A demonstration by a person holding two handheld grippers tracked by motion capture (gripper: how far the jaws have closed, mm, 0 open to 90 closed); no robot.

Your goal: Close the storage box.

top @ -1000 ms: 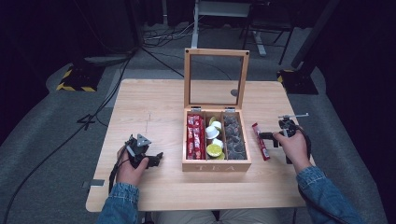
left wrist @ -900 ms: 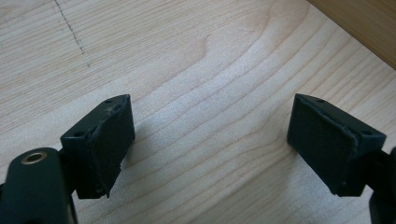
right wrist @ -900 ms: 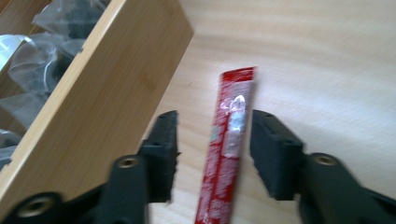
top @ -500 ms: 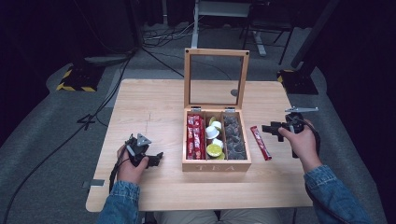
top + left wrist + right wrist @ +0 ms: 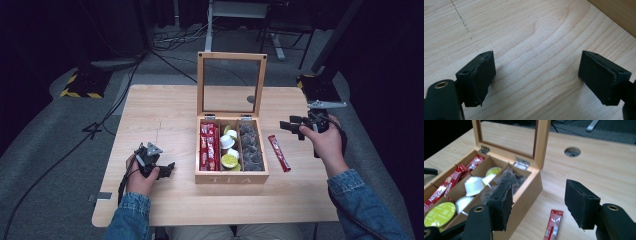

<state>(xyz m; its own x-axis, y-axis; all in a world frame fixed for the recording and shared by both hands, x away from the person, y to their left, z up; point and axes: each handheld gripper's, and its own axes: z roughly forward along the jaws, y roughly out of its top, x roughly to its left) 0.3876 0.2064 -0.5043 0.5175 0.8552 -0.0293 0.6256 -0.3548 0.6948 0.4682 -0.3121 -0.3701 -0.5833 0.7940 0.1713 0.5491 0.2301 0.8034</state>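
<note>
Right gripper released, jaws wide and empty, held above the table just right of the tea box; red sachet lies flat on the table beside the box's right wall, below the gripper and apart from it. Left gripper also released and empty, low over bare table left of the box. Box lid stands upright, with red sachets, pods and dark bags in its three compartments.

Our right gripper gapes above the surface.
A red sachet lies just beside the wooden box.
</note>
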